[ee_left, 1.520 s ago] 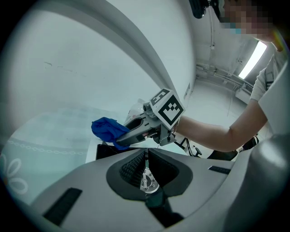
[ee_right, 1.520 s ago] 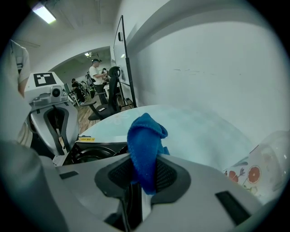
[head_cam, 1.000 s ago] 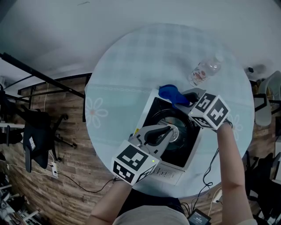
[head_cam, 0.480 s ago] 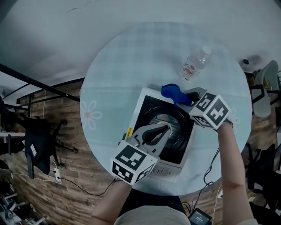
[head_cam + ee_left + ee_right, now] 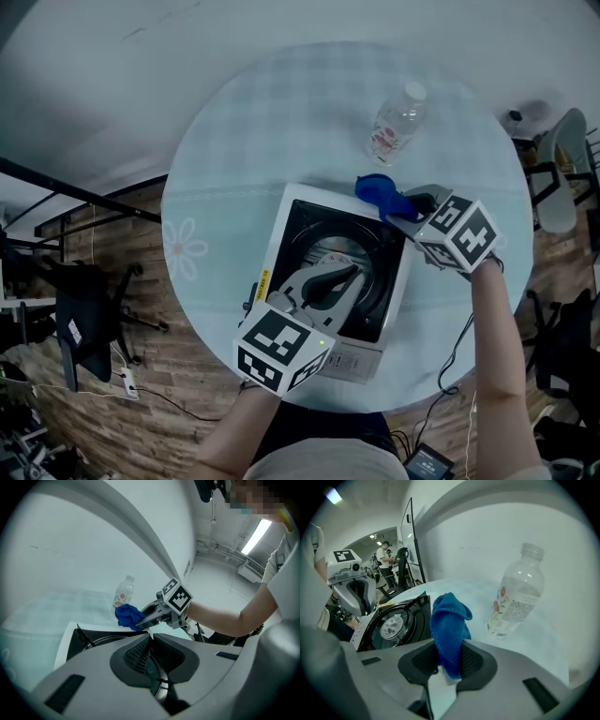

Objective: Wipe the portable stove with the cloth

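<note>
The portable stove (image 5: pixel 292 217) is a white box with a black top and a round burner (image 5: pixel 339 257), and sits on the round table. My right gripper (image 5: pixel 398 208) is shut on a blue cloth (image 5: pixel 378 193) at the stove's far edge, near its right corner. In the right gripper view the cloth (image 5: pixel 450 623) stands up between the jaws beside the stove (image 5: pixel 396 623). My left gripper (image 5: pixel 356 273) hovers over the burner, jaws shut with nothing in them. The left gripper view shows the cloth (image 5: pixel 127 616) and the right gripper (image 5: pixel 149 618) beyond the stove (image 5: pixel 79 637).
A clear plastic bottle (image 5: pixel 393 124) lies on the pale checked tablecloth (image 5: pixel 281 122) just beyond the cloth; it also shows as the bottle (image 5: pixel 516 601) in the right gripper view. The stove's control strip (image 5: pixel 347 361) faces me. Chairs and cables stand on the wooden floor (image 5: pixel 141 375) around the table.
The head view has shifted. My right gripper has carried the cloth to the right along the stove's far edge. My left gripper has stayed over the burner.
</note>
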